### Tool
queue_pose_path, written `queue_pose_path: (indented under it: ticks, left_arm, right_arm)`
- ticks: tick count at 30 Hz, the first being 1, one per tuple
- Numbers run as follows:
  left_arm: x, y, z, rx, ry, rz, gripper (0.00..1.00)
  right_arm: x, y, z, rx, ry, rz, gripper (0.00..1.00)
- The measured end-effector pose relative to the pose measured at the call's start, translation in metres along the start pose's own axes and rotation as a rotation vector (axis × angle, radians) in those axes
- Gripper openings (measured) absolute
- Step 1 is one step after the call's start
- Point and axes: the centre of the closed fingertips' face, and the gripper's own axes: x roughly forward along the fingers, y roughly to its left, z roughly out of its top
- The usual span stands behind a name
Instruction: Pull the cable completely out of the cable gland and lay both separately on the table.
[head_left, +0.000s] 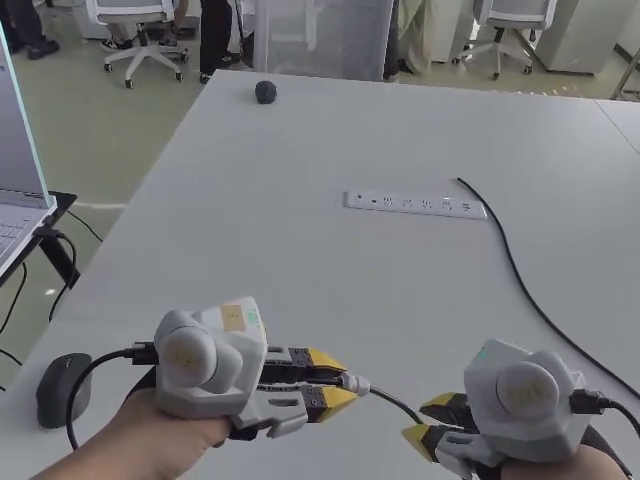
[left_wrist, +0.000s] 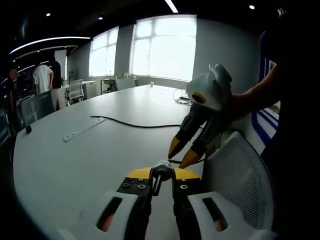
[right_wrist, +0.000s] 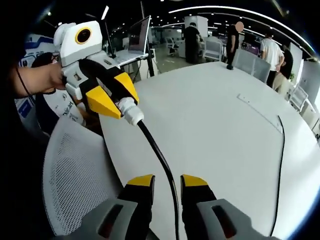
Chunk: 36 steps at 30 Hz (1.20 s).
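A pale cable gland (head_left: 355, 384) sits between the yellow tips of my left gripper (head_left: 335, 380), which is shut on it above the table's near edge. A thin black cable (head_left: 400, 403) leaves the gland and runs right into my right gripper (head_left: 428, 420). In the right gripper view the cable (right_wrist: 167, 175) passes between the right gripper's (right_wrist: 167, 182) jaws with white table showing on both sides, so they stand open around it. The gland (right_wrist: 131, 111) and left gripper (right_wrist: 122, 102) sit ahead. In the left gripper view the gland (left_wrist: 161, 170) is pinched, with the right gripper (left_wrist: 181, 155) just beyond.
A white power strip (head_left: 415, 204) lies mid-table, and a long black cable (head_left: 520, 280) curves down the right side. A dark round object (head_left: 265, 92) sits at the far end. A mouse (head_left: 62, 388) and a laptop (head_left: 15, 200) are at the left. Office chairs stand beyond.
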Motion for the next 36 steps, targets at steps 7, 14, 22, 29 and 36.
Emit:
queue_pose_path:
  ticks: [7,14,22,29,36]
  left_arm:
    - [-0.001,0.0,-0.002,-0.007,0.006,-0.003,0.15]
    - [-0.001,-0.001,-0.001,-0.008,0.003,-0.005,0.15]
    - [-0.002,-0.002,-0.001,-0.011,0.002,-0.001,0.15]
    - [-0.001,-0.004,0.001,-0.009,0.001,-0.004,0.15]
    - [-0.002,-0.004,0.002,-0.007,-0.005,-0.002,0.15]
  right_arm:
    - [-0.004,0.012,0.037,-0.115,-0.078,0.038,0.16]
    - [0.004,0.021,0.045,-0.236,-0.065,0.064,0.15]
    - [0.005,0.027,0.054,-0.306,-0.077,0.068,0.06]
    - [0.004,0.029,0.051,-0.334,-0.071,0.071,0.01]
    - [0.004,0.028,0.05,-0.306,-0.068,0.077,0.0]
